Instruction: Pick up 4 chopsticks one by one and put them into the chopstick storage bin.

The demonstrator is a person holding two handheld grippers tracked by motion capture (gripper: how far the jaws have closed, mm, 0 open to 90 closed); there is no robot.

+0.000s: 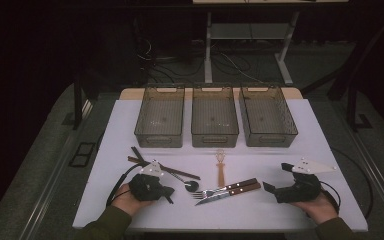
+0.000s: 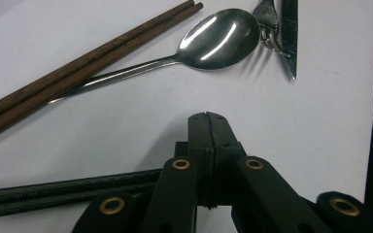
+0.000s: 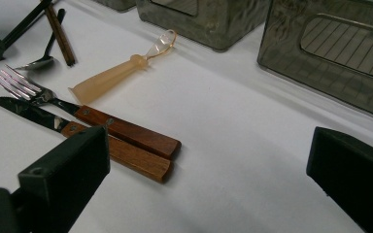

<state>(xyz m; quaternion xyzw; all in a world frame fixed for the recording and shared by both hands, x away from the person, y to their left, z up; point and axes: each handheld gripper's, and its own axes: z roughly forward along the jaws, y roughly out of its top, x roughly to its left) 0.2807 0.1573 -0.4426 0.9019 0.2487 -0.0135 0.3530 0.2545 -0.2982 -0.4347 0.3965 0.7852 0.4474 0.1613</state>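
A: Start big. What does the bench [image 1: 300, 210] carry?

B: A white top, and on its far side, well ahead of both tongs, three smoky see-through bins: left bin [image 1: 160, 116], middle bin [image 1: 214, 116], right bin [image 1: 267, 116]. All three look empty, so I judge the sorting has not begun.

A: And the cutlery?

B: It all lies loose between the two tongs. Nearest the right tongs [image 3: 209, 160], just ahead and to their left in the right gripper view, are a fork [image 3: 85, 115] and a knife [image 3: 102, 145], side by side and touching, wooden handles toward those tongs. Farther on lies a small amber-handled whisk [image 3: 114, 77]. Just ahead of the left tongs [image 2: 207, 116] lie a spoon [image 2: 213, 33] and brown chopsticks [image 2: 77, 65] against its handle, and a black pair of chopsticks [image 2: 53, 194] runs close beside the jaws.

A: Are the tongs holding anything?

B: No. The left ones are fully closed, jaws pressed together on nothing. The right ones stand wide apart, bare bench between them (well placed for the wooden handles, I'd guess).

A: So what's left?

B: Everything: each piece has yet to reach a bin.

A: The room?

B: Dim. Dark floor, cables and a pale table frame beyond the bench.
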